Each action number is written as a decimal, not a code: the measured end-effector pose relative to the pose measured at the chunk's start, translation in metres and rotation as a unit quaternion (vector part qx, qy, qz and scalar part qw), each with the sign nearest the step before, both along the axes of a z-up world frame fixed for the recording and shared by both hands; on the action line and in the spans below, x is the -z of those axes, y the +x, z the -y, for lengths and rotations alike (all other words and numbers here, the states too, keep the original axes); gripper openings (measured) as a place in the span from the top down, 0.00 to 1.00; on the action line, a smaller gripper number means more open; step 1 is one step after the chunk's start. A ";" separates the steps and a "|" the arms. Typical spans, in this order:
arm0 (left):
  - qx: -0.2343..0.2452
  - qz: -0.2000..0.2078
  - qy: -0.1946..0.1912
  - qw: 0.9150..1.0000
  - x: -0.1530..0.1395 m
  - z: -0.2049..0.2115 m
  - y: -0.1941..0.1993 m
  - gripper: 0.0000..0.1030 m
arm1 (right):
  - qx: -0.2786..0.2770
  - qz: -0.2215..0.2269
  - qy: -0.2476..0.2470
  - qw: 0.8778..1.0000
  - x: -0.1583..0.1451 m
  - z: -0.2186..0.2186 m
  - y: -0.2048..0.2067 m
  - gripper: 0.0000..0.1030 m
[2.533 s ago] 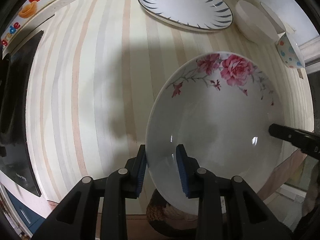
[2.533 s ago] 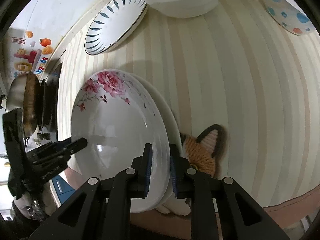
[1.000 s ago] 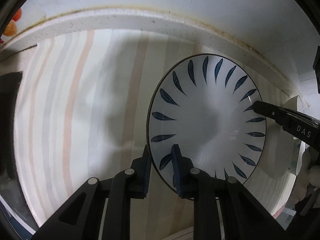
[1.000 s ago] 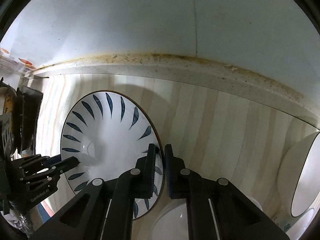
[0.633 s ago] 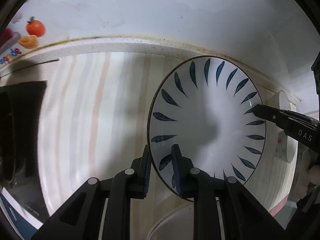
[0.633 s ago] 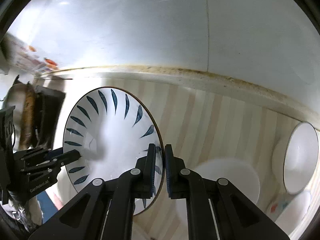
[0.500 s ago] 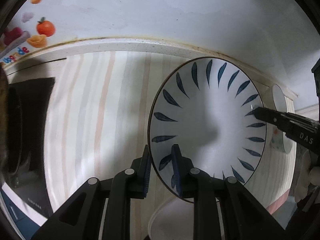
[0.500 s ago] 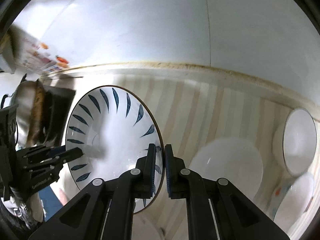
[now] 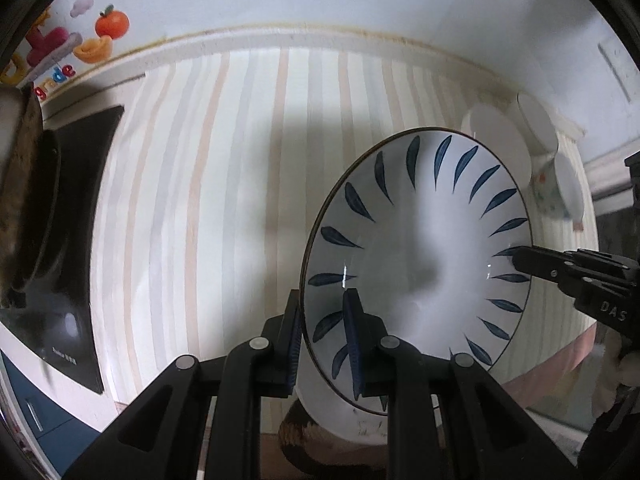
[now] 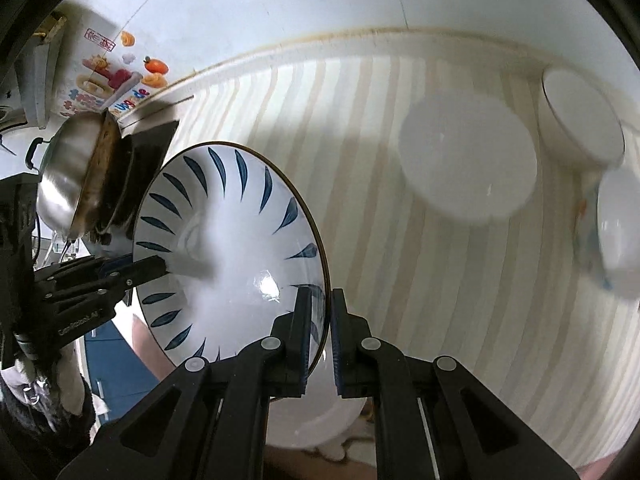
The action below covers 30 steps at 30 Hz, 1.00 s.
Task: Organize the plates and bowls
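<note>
**Blue-leaf plate carried by both grippers above the striped counter**

Left wrist view: the left gripper (image 9: 322, 322) is clamped on the rim of the leaf-patterned plate (image 9: 420, 264) at about 7 o'clock of the plate. The right gripper (image 9: 520, 258) pinches the opposite rim at about 3 o'clock. The plate is held clear of the striped counter (image 9: 224, 200). A white plate (image 9: 336, 412) lies on the counter below it, toward 6 o'clock.

Right wrist view: the right gripper (image 10: 320, 312) is closed on the plate's rim at about 5 o'clock; the left gripper (image 10: 162, 268) grips at about 9 o'clock. On the counter lie a white disc-shaped dish (image 10: 468, 156) at 1 o'clock, a white bowl (image 10: 580, 116) at 2 o'clock and, blurred, a patterned bowl (image 10: 618, 228) at 3 o'clock. A steel pot (image 10: 68, 168) sits on a black cooktop (image 10: 154, 136) at 10 o'clock.
</note>
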<state>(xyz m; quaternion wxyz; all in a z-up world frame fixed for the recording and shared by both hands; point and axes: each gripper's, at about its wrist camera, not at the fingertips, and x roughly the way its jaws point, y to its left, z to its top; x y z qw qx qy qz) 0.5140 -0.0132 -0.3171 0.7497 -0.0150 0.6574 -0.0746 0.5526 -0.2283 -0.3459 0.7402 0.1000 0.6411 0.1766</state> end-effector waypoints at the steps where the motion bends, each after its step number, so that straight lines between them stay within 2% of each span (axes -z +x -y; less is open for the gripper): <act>1: 0.003 -0.004 0.002 1.000 0.004 0.001 -0.002 0.83 | 0.004 -0.004 0.001 1.000 0.004 0.002 -0.007 0.90; 11: 0.012 -0.041 0.013 0.999 0.042 0.009 -0.020 0.83 | 0.010 -0.043 -0.001 0.999 0.041 0.009 -0.041 0.90; 19: 0.008 -0.048 0.019 0.999 0.054 0.011 -0.015 0.83 | 0.010 -0.061 0.003 0.998 0.058 0.011 -0.051 0.90; 30: 0.007 -0.053 0.023 0.998 0.063 0.024 -0.011 0.82 | 0.015 -0.077 0.010 0.997 0.067 0.015 -0.056 0.90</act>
